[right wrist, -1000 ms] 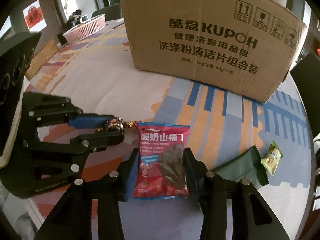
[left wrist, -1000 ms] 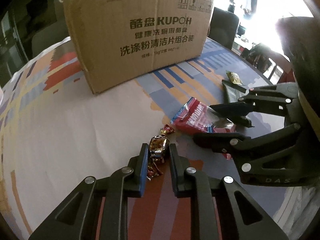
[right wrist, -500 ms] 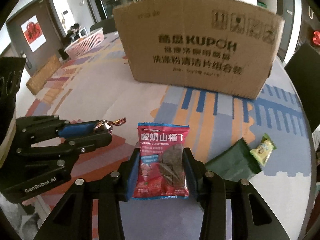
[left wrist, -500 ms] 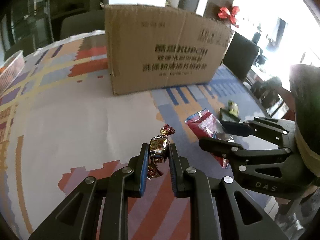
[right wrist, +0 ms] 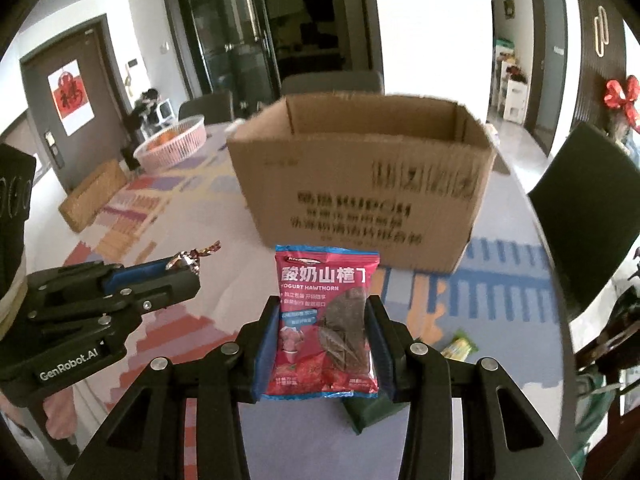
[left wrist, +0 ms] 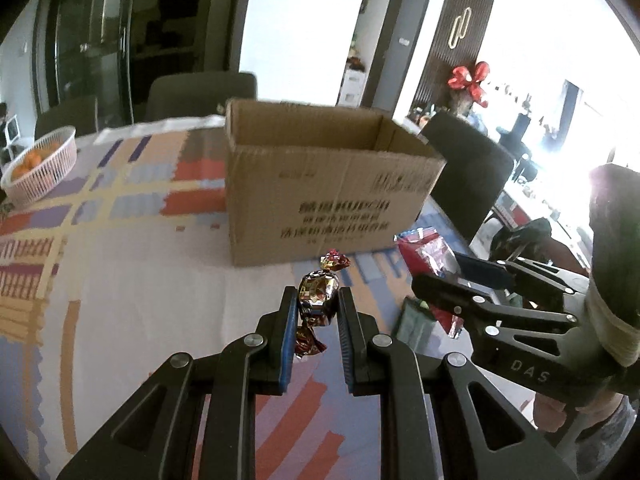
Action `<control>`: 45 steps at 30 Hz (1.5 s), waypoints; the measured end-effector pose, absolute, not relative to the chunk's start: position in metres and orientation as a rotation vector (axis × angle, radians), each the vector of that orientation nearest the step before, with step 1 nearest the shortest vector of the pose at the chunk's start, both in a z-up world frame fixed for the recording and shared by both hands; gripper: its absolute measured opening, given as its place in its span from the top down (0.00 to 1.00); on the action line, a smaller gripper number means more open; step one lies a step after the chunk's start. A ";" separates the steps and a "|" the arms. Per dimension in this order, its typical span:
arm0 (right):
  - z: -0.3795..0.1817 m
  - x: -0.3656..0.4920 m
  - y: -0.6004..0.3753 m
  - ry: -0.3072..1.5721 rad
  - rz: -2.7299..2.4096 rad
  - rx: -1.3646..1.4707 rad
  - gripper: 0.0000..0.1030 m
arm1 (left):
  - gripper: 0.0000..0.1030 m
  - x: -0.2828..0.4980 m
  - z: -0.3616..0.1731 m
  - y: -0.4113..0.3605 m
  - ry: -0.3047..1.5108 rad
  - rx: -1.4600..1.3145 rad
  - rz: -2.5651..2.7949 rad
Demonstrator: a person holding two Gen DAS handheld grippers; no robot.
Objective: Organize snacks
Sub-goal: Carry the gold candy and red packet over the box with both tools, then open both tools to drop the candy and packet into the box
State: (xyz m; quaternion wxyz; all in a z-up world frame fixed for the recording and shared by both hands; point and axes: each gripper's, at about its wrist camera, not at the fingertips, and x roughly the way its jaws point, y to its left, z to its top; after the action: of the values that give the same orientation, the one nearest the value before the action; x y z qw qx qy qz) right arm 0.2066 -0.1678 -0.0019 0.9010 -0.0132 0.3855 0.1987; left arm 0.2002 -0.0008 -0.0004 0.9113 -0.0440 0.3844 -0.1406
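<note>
Both grippers are now lifted clear of the counter versus a second ago, left gripper fingers pinched on the foil candy, right gripper fingers clamping the hawthorn packet (green packet left lying), so the open cardboard box ahead looks like the drop target.

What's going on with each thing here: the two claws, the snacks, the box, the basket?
Left gripper: shut on the candy.
Candy: foil-wrapped, held off the table.
Right gripper: shut on the red packet.
Red packet: sealed, upright, held in the air.
Box: open on top, standing on the table.
Green packet: lying on the table.
Yellow-green packet: lying on the table.
Basket: holds orange fruit.
</note>
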 end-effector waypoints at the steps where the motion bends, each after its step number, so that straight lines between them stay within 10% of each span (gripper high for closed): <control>1: 0.003 0.206 -0.170 0.789 0.409 -0.025 0.59 | 0.80 0.200 0.004 -0.002 0.783 -0.088 -0.294; 45: 0.081 0.343 -0.184 0.632 0.364 -0.036 0.58 | 0.80 0.354 0.057 -0.017 0.690 -0.015 -0.249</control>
State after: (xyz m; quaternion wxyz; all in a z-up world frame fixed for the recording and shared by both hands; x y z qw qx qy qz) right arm 0.3434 -0.1840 0.0805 0.9340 -0.0176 0.3091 0.1782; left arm 0.3538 -0.0174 0.0572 0.9335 -0.0074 0.3372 -0.1217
